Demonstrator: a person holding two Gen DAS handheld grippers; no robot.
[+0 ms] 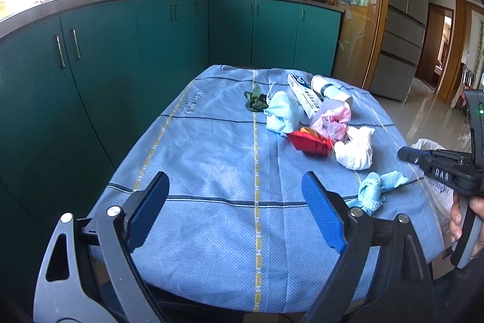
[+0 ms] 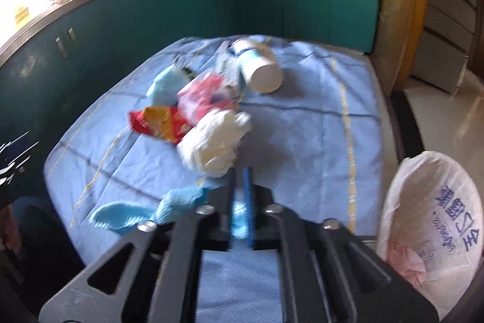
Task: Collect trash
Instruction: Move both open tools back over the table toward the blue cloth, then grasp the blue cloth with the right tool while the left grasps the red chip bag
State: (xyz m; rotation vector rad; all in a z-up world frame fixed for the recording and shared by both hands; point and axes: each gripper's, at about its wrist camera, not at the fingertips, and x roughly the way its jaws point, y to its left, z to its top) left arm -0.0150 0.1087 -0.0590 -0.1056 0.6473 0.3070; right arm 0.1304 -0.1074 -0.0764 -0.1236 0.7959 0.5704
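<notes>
The right gripper (image 2: 240,186) is being held with its jaws drawn narrow on the light blue cloth (image 2: 181,202), a crumpled rag lying at the near right edge of the table (image 1: 211,141). In the right wrist view a fold of the cloth is showing between the two blue pads, while the rest is trailing out to the left of the fingers, its long axis running roughly left to right across the line of the fingers. That view is being smeared by motion, so how much of the cloth is caught is probably best treated as uncertain.

The white trash bag (image 2: 435,217) is standing off the table's right edge, open at the top, to the right of the right gripper and near it. The carry is therefore being judged as a short one to the right, with the trailing end of the cloth following on the left.

The left gripper (image 1: 239,211) is being held wide, with nothing between its pads, over the near middle of the table. The remaining trash is lying farther off: the white wad (image 1: 355,149), the red wrapper (image 1: 308,143), the pink bag (image 1: 331,118), the toothpaste box (image 1: 304,94) and the paper cup (image 1: 331,90). The right gripper is the one nearer the bag.
</notes>
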